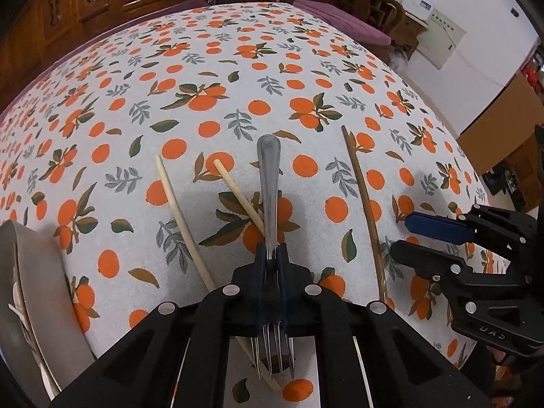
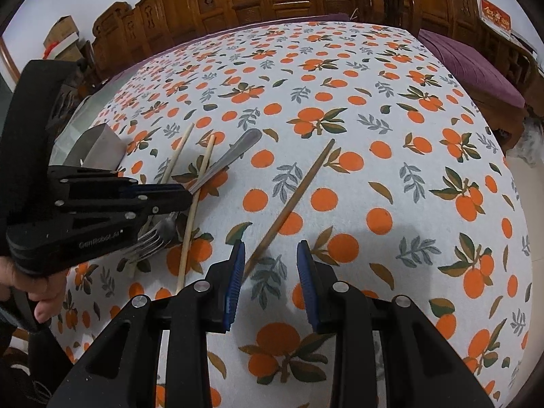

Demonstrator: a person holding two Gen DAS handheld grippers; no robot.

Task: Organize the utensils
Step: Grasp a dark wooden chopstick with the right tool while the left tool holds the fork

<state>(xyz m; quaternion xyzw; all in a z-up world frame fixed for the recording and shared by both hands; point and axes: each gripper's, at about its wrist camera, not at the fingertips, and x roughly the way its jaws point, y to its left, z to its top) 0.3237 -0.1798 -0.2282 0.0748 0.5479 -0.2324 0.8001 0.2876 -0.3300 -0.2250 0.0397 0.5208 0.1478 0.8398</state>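
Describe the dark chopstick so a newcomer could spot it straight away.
On the orange-print tablecloth, look just ahead of the open right gripper. The dark chopstick lies alone there, apart from the two pale chopsticks beside the fork. It is brown, while they are cream.

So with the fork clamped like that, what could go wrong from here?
The left tongs grip the fork near its neck, so the long handle could pivot or slip. The fork crosses a pale chopstick, which may be dragged along. The open right tongs could nudge the dark chopstick.
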